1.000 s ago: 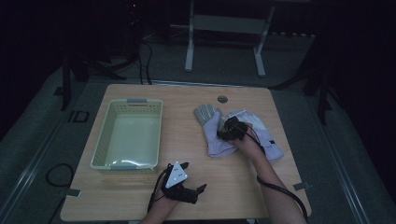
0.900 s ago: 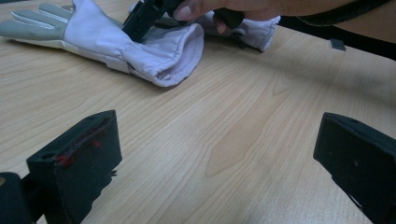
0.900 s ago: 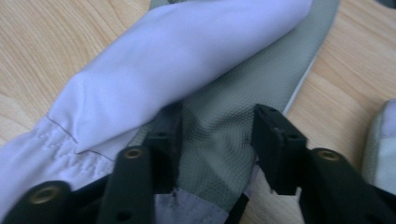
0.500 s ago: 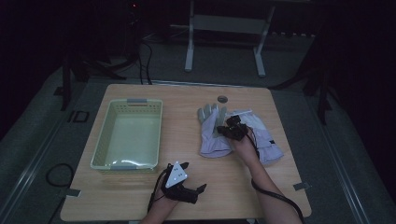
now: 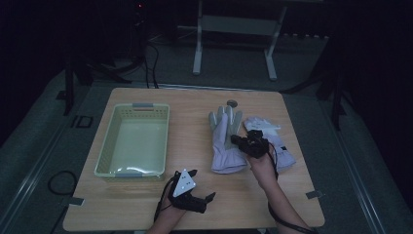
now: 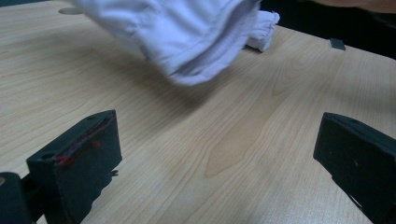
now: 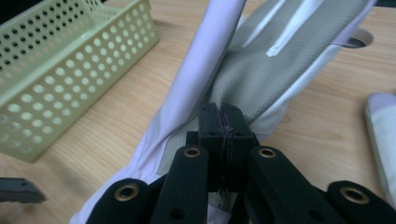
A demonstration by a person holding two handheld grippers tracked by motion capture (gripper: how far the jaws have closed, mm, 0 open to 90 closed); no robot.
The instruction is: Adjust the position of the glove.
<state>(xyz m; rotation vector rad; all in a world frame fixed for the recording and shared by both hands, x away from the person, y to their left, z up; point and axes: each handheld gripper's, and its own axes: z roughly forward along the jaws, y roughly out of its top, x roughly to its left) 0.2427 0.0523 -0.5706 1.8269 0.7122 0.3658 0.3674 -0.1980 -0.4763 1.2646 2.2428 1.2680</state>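
— Glove (image 5: 225, 141) status?
— Pinched at palm edge by R gripper (image 5: 239, 141), jaws clamped tight; laid on table (image 5: 195, 204) centre-right, beside 2nd glove (image 5: 272, 141).
— L gripper (image 5: 202, 195)?
— Held wide apart, nothing gripped, near front edge.

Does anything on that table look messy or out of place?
Slightly. One glove is pinched in the right tongs, its thumb fold raised. The other glove lies askew beside it. The green basket sits empty and the left tongs rest open.
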